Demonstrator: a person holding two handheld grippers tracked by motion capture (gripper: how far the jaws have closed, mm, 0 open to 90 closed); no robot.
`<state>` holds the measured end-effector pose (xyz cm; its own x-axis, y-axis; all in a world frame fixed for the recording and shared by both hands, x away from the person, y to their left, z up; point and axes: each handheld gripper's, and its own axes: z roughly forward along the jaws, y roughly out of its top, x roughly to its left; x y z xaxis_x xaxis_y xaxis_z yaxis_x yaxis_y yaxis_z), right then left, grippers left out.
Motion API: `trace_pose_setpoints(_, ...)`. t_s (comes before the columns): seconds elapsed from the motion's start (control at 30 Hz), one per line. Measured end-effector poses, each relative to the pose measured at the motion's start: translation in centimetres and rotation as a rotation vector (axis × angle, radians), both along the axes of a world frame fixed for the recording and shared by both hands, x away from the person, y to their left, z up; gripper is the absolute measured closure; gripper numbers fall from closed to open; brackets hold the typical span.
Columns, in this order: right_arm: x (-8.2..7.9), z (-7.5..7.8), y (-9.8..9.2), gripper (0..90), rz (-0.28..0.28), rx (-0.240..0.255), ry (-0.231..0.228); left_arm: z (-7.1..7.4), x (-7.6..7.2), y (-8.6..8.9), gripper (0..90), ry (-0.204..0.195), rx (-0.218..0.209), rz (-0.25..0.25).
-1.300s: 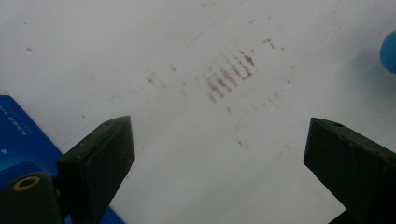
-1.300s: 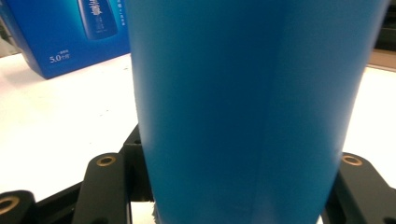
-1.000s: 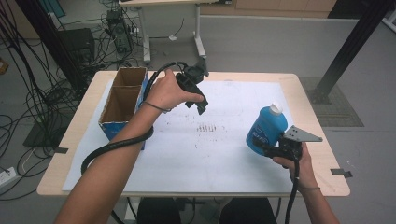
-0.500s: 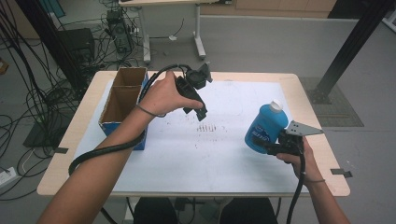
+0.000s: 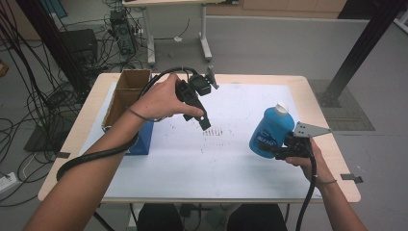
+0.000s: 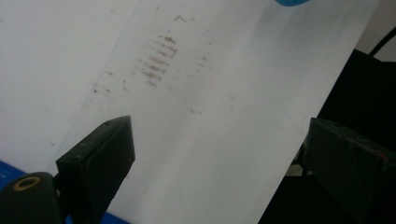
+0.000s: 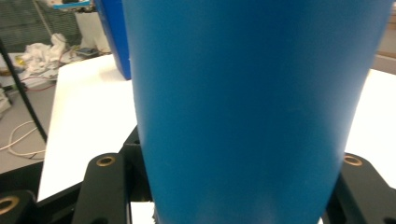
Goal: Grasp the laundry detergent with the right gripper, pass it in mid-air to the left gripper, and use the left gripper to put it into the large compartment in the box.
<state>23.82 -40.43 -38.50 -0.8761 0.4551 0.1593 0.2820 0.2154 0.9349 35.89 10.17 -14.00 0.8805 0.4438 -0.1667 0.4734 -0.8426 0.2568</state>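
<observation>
Right hand-held gripper [image 5: 279, 149], clamped on the bottle [image 5: 270, 130], has carried it inward; left hand-held gripper [image 5: 204, 122] hovers, jaws apart, empty.

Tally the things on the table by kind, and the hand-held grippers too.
Bottle: 1
Box: 1
White sheet: 1
Hand-held grippers: 2, left open and bare, right shut on the bottle
Total: 5
</observation>
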Motion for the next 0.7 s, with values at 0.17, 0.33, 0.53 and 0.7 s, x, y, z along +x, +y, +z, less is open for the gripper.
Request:
trace_pose_setpoints(0.17,0.6,0.8,0.2,40.5,0.053,-0.010,0.000,0.7,-0.6,-0.1,9.3,-0.004,-0.013,-0.062)
trace_pose_setpoints(0.33,1.0,1.5,0.6,40.5,0.096,-0.027,-0.003,1.3,-1.0,-0.2,9.2,-0.011,-0.012,-0.088)
trace_pose_setpoints(0.53,1.3,2.0,1.1,40.5,0.129,-0.044,-0.005,1.7,-1.5,-0.6,9.2,-0.017,0.007,-0.118)
trace_pose_setpoints(0.7,1.7,2.1,1.7,40.6,0.168,-0.056,0.001,2.0,-1.8,-0.9,9.2,-0.017,0.016,-0.136)
